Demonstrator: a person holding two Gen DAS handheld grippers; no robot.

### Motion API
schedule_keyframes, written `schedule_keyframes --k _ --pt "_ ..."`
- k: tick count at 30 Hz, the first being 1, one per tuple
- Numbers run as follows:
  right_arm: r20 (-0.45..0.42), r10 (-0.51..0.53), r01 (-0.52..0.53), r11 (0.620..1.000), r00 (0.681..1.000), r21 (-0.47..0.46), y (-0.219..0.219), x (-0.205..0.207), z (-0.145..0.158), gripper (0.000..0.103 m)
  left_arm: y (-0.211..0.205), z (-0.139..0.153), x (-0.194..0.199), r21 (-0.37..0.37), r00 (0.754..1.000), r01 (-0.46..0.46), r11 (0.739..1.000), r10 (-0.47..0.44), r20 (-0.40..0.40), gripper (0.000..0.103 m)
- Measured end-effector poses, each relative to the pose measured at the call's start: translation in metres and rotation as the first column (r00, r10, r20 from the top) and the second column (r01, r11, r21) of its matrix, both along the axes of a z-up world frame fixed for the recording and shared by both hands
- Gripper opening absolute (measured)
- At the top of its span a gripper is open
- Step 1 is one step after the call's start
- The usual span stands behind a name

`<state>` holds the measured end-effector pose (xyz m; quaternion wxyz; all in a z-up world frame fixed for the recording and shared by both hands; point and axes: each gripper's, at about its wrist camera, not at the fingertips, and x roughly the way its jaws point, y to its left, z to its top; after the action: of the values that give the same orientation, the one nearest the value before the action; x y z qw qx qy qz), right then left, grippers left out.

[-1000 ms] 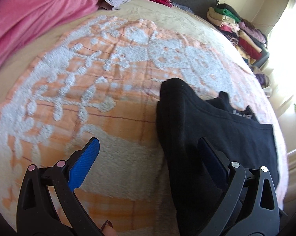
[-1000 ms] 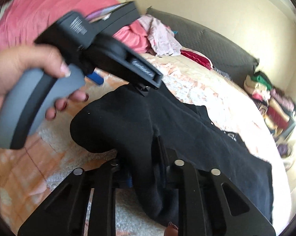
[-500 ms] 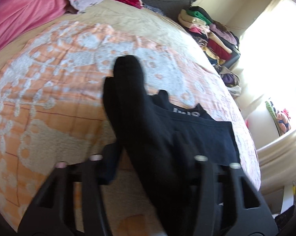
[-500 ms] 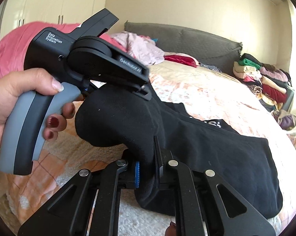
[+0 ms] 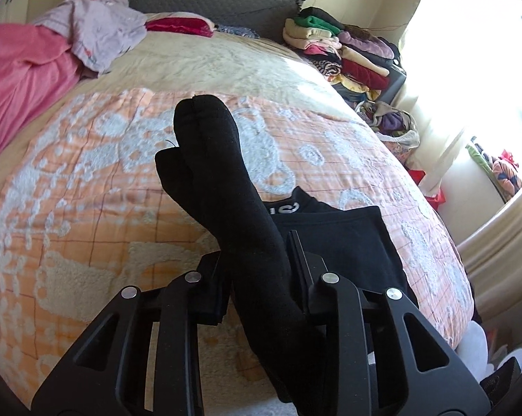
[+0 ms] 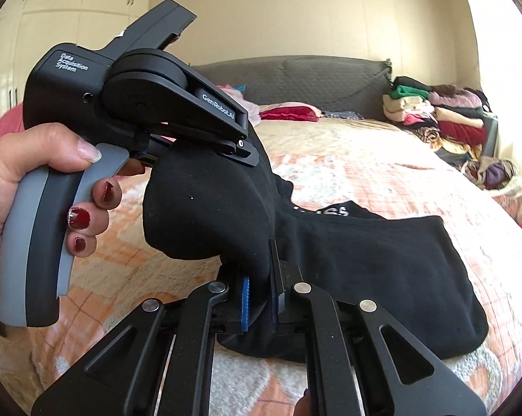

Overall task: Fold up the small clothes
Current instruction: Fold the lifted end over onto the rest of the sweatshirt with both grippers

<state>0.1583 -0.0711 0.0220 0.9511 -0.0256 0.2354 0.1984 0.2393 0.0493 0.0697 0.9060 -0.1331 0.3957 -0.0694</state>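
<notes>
Since a second ago the black garment [image 5: 226,187] has risen off the orange-and-white blanket [image 5: 70,215], its rounded knit end now pointing to 12 o'clock. The left gripper [image 5: 257,277] is closing its jaws on the soft fabric. The right gripper [image 6: 259,298] is clamped tight on another fold, toward 6 o'clock. The rest drapes toward 3 o'clock; its white lettering is partly hidden and unreadable. The left hand [image 6: 28,187] grips a grey handle.
</notes>
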Motion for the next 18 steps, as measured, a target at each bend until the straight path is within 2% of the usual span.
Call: schedule_keyframes --k 9,18 --pt "0.002 -0.048 0.048 0.998 0.999 0.051 -0.029 -0.012 0.009 0.007 -0.035 0.013 0.003 0.036 1.0 0.028 0.999 -0.028 0.013 0.021" --pt "-0.011 -0.086 0.087 0.993 0.996 0.076 -0.05 -0.021 0.01 0.007 -0.069 0.014 0.009 0.05 0.998 0.063 0.997 -0.063 0.012 0.021"
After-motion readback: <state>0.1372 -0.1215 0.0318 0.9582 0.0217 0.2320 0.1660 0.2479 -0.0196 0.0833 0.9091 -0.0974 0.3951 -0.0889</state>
